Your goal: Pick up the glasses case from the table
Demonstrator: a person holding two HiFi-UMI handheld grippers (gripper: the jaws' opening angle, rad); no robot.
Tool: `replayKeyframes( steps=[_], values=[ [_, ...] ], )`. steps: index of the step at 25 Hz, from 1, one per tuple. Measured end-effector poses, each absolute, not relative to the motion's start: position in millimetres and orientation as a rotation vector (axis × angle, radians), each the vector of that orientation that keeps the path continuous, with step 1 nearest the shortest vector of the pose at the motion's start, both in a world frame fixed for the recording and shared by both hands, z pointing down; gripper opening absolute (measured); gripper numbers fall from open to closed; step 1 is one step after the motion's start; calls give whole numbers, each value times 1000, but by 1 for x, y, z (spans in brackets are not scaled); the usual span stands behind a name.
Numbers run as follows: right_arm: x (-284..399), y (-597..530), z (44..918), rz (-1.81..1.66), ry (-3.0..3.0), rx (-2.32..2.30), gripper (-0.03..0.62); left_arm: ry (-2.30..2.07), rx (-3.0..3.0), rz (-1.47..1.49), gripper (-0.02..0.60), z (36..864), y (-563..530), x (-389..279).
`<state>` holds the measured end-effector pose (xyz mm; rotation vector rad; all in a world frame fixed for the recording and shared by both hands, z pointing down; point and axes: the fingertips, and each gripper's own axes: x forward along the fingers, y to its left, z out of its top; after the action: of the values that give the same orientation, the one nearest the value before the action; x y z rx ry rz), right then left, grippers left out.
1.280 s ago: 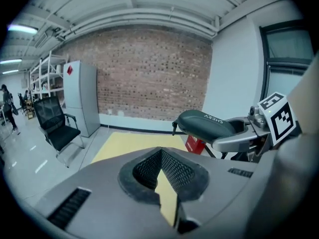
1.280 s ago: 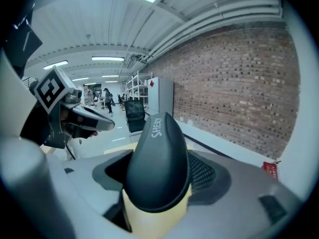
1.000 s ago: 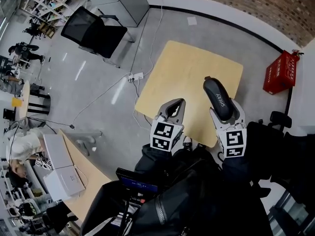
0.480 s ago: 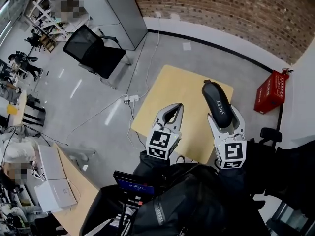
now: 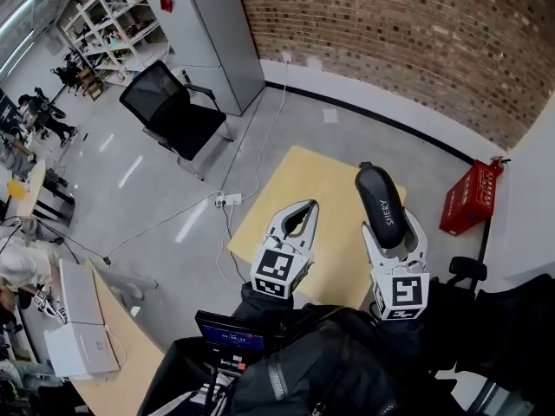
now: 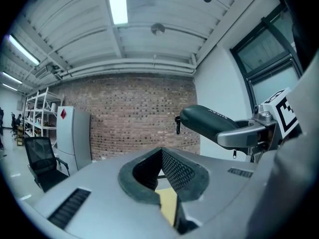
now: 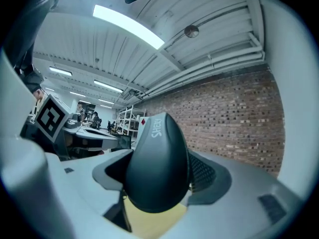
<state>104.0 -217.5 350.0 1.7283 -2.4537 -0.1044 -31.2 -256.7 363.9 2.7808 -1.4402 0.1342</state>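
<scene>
The right tool (image 5: 392, 237) is clamped on the glasses case (image 5: 380, 199), apparently lifted off the surface (image 5: 299, 185); the left tool (image 5: 296, 219) is closed, empty. Pickup looks done; next, just a steady hold.

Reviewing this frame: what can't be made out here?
- Head view: the near edge of the light wooden table is hidden behind both grippers and the person's dark jacket.
- Right gripper view: the dark oval glasses case fills the right gripper and hides its own underside.
- Left gripper view: the table is only a yellow sliver below the shut left gripper.
- Head view: the shelf contents are too small to tell.
</scene>
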Motion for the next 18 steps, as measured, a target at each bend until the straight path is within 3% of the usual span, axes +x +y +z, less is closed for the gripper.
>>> replayKeyframes(
  steps=[18],
  values=[
    [95,-215,338,-166,-2484,1711,345,-1419,2811,97,0,355,-259,-27]
  ],
)
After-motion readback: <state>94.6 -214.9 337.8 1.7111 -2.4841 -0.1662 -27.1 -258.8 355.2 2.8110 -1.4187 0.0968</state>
